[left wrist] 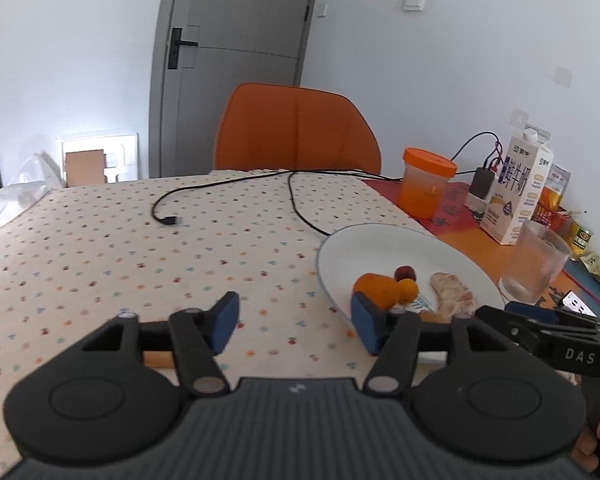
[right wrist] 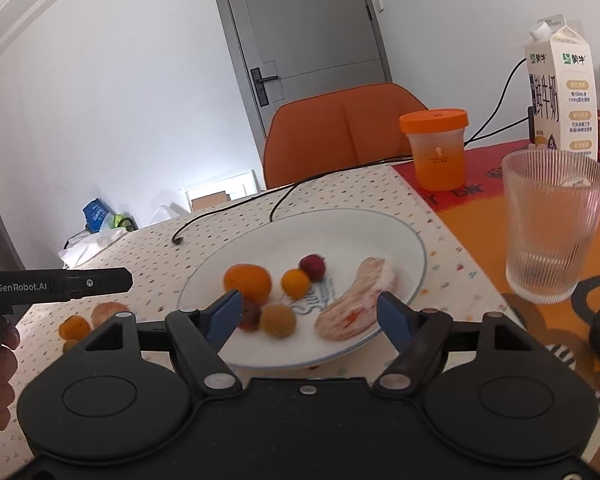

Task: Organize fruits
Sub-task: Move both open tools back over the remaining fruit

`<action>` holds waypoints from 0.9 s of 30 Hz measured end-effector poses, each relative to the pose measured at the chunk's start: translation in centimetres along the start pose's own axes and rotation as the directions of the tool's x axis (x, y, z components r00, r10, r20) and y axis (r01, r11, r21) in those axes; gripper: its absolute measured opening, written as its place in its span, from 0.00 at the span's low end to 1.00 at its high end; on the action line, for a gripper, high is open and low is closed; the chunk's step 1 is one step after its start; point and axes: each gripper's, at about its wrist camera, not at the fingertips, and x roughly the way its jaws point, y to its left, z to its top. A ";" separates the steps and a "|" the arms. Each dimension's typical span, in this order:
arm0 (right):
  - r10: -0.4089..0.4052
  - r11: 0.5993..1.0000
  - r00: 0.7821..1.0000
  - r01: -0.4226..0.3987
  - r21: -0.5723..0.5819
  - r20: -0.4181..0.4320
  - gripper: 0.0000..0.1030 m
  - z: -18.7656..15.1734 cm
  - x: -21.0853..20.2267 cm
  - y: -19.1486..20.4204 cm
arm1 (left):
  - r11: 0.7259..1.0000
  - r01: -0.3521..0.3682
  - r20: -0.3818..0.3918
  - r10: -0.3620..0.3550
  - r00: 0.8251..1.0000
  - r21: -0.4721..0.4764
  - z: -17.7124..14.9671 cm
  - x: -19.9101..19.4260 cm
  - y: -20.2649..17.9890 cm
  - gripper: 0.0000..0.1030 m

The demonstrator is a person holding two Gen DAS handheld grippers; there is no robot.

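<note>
Two grippers, left gripper (left wrist: 294, 326) and right gripper (right wrist: 310, 316), jaws apart and empty, hover beside a white plate (right wrist: 380, 236) of fruit (right wrist: 247, 282).

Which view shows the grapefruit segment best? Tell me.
The right wrist view: the grapefruit segment lies whole on the plate, pink flesh visible. The left wrist view shows it smaller, its near end hidden behind the gripper.

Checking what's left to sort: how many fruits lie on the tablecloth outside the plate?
3, clustered left of the plate: an orange fruit, a paler fruit beside it, and a small fruit partly hidden below them. More may be hidden.
</note>
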 end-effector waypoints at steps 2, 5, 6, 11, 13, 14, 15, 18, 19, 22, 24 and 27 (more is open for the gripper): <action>0.003 1.000 1.000 -0.003 0.007 -0.004 0.75 -0.3 -0.2 0.4 | 1.000 -0.016 0.010 0.016 1.000 0.002 -0.2 -0.7 0.4 0.72; 0.010 1.000 1.000 -0.010 0.005 -0.007 0.80 -0.5 -0.5 1.1 | 1.000 -0.028 0.025 0.028 0.999 -0.003 -0.5 -1.6 1.1 0.80; 0.012 1.000 1.000 -0.012 0.006 -0.006 0.81 -0.6 -0.5 1.3 | 0.999 -0.032 0.027 0.032 0.999 -0.008 -0.6 -1.9 1.4 0.81; 0.026 1.000 1.000 -0.026 -0.002 -0.002 0.93 -1.0 -0.9 2.7 | 0.997 -0.060 0.017 0.061 0.998 -0.039 -1.2 -2.9 3.2 0.87; 0.030 1.000 1.000 -0.030 0.000 -0.001 0.95 -1.1 -0.9 3.1 | 0.996 -0.070 0.015 0.071 0.997 -0.049 -1.4 -3.3 3.9 0.90; 0.033 0.999 0.999 -0.033 0.003 -0.001 0.97 -1.2 -0.9 3.2 | 0.996 -0.073 0.014 0.074 0.997 -0.055 -1.5 -3.4 4.2 0.93; 0.035 0.999 0.999 -0.035 0.004 -0.002 0.97 -1.2 -0.9 3.4 | 0.996 -0.072 0.012 0.073 0.997 -0.061 -1.6 -3.6 4.6 0.94; 0.037 0.999 0.999 -0.037 0.007 -0.001 1.00 -1.3 -0.9 3.7 | 0.994 -0.077 0.009 0.078 0.997 -0.073 -1.8 -4.1 5.4 0.95; 0.037 0.999 0.999 -0.037 0.009 -0.003 1.00 -1.4 -0.9 3.8 | 0.994 -0.080 0.009 0.080 0.997 -0.071 -1.9 -4.2 5.6 0.95; 0.035 0.999 0.999 -0.035 0.014 -0.001 1.00 -1.4 -1.0 4.4 | 0.994 -0.084 0.009 0.085 0.996 -0.070 -2.1 -4.7 6.0 0.96; 0.041 0.999 0.999 -0.041 0.011 -0.001 1.00 -1.5 -1.0 4.8 | 0.994 -0.084 0.011 0.085 0.996 -0.072 -2.3 -4.9 6.4 0.96; 0.058 0.998 0.998 -0.058 -0.001 -0.002 1.00 -1.6 -1.0 5.6 | 0.993 -0.094 0.011 0.095 0.995 -0.073 -2.5 -5.4 7.0 0.96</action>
